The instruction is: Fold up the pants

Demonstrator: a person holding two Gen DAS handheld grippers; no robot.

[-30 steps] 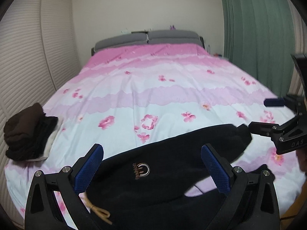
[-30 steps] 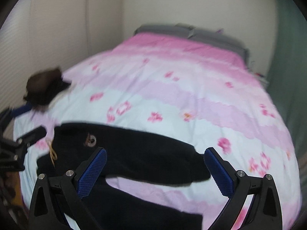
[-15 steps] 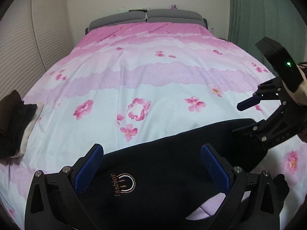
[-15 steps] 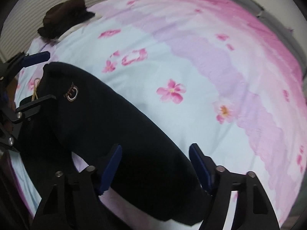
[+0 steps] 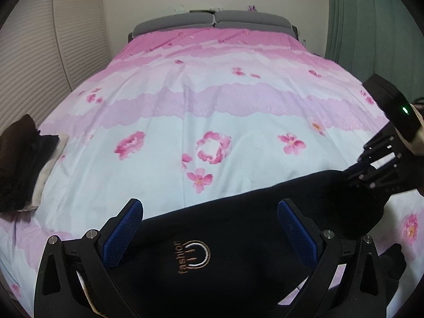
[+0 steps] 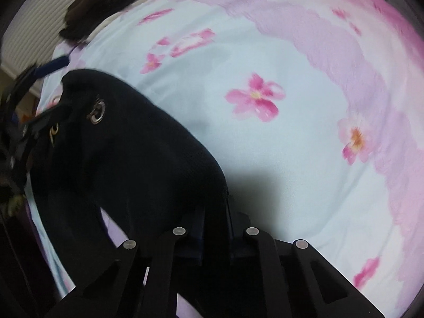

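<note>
**Leg End Gripped, Waist Awaits**

While the black fleece pants with a gold embroidered logo (image 5: 233, 241) lie across the near edge of the pink floral bed cover (image 5: 212, 122), the right hand-held gripper (image 6: 216, 228) is clamped on a leg end. The left hand-held gripper (image 5: 209, 233) hovers over the waist, fingers apart. Seemingly the first fold; next, the left should pinch the waist.
</note>
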